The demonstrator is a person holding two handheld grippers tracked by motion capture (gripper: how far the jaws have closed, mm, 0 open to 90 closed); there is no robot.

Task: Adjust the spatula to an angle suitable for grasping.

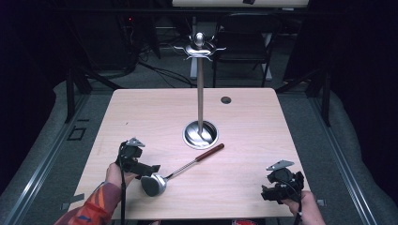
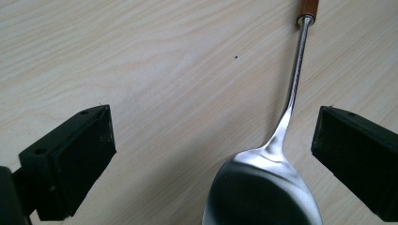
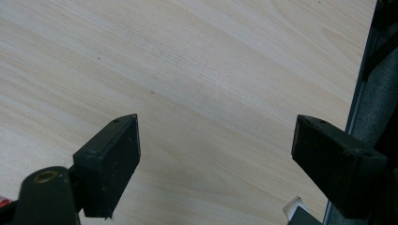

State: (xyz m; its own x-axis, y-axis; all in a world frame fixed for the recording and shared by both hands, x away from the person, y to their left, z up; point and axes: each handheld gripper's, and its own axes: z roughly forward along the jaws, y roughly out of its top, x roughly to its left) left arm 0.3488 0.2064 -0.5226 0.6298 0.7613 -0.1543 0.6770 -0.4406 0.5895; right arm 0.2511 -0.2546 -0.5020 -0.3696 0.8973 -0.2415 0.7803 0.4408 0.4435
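A steel ladle (image 1: 162, 180) with a reddish-brown handle lies on the wooden table (image 1: 141, 117), its bowl near the front left and its handle pointing toward the stand. My left gripper (image 1: 149, 169) hovers at the bowl, jaws open. In the left gripper view the ladle (image 2: 270, 183) lies between the open jaws of that gripper (image 2: 211, 159), nearer the right one, with neither pad touching it. My right gripper (image 1: 268, 191) stands open over the table's front right corner. In the right gripper view my right gripper (image 3: 220, 164) has bare wood between its jaws.
A tall metal utensil stand (image 1: 200, 84) with hooks on top rises from a round steel base (image 1: 200, 134) at mid-table. A small round hole (image 1: 225, 100) lies at the far right of the tabletop. A black chair (image 1: 244, 42) stands beyond the table.
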